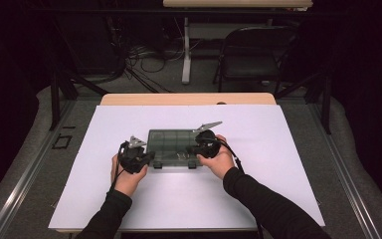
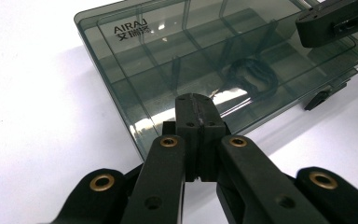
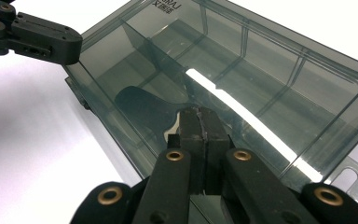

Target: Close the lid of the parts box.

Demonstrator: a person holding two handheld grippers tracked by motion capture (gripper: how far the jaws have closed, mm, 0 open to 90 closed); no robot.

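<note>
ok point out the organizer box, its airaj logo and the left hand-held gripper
organizer box (image 1: 171,142), high view, on its smoky clear lid
airaj logo (image 2: 130,30), left gripper view, on the white lettering at the lid's corner
left hand-held gripper (image 2: 197,105), left gripper view, at the closed jaw tips

One overhead view, two close jaw-level views, all sharing the organizer box (image 1: 173,148).
</note>
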